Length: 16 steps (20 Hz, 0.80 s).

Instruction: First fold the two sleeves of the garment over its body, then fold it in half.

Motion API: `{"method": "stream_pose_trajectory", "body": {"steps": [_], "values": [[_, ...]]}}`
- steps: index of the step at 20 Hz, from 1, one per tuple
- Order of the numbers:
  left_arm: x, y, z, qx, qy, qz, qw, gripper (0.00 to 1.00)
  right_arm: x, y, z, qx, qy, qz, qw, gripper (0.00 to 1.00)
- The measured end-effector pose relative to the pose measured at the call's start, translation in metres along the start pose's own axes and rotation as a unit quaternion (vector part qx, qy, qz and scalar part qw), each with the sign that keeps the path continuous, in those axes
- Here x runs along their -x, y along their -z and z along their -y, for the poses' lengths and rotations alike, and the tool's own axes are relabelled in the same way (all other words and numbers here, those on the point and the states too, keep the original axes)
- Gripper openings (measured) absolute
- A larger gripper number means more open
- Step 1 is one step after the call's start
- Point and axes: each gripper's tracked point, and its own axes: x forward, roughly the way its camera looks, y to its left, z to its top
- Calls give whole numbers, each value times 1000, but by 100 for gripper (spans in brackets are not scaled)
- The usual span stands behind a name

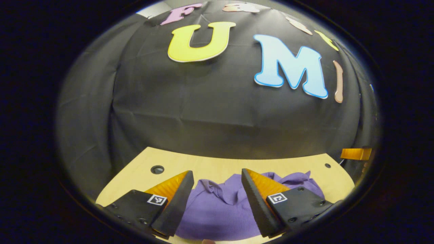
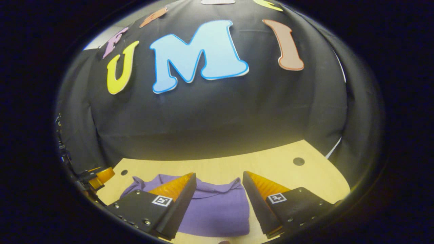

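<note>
A purple garment [image 1: 217,210] lies bunched on the light wooden table [image 1: 210,164], its rumpled far edge toward the booth wall. My left gripper [image 1: 217,176] hovers above it, open, with the cloth showing between its fingers. In the right gripper view the same garment [image 2: 213,210] lies flatter, with a straight right edge and a collar-like fold at the far side. My right gripper [image 2: 218,178] is open over it with nothing held. The other gripper [image 2: 98,178] peeks in at the left edge of the right gripper view.
The table [image 2: 271,162] has small round holes [image 1: 157,169] [image 2: 298,161] near its far corners. The black cloth wall rises right behind the table's far edge. Part of the other gripper [image 1: 356,153] shows at the right edge of the left gripper view.
</note>
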Motion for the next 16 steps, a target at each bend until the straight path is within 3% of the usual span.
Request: {"method": "stream_pose_trajectory", "body": {"steps": [4,6,9,16], "values": [[56,-26,2,-8,22,31,999,93,62,-15,-27,28,9,38,999,87],[85,-34,6,-16,36,49,998,92,96,-18,-37,50,20,54,997,95],[120,-40,10,-26,47,63,997,92,140,-20,-49,81,34,76,993,95],[179,-52,29,-47,62,99,992,92,199,-29,-53,101,63,122,985,95]]}}
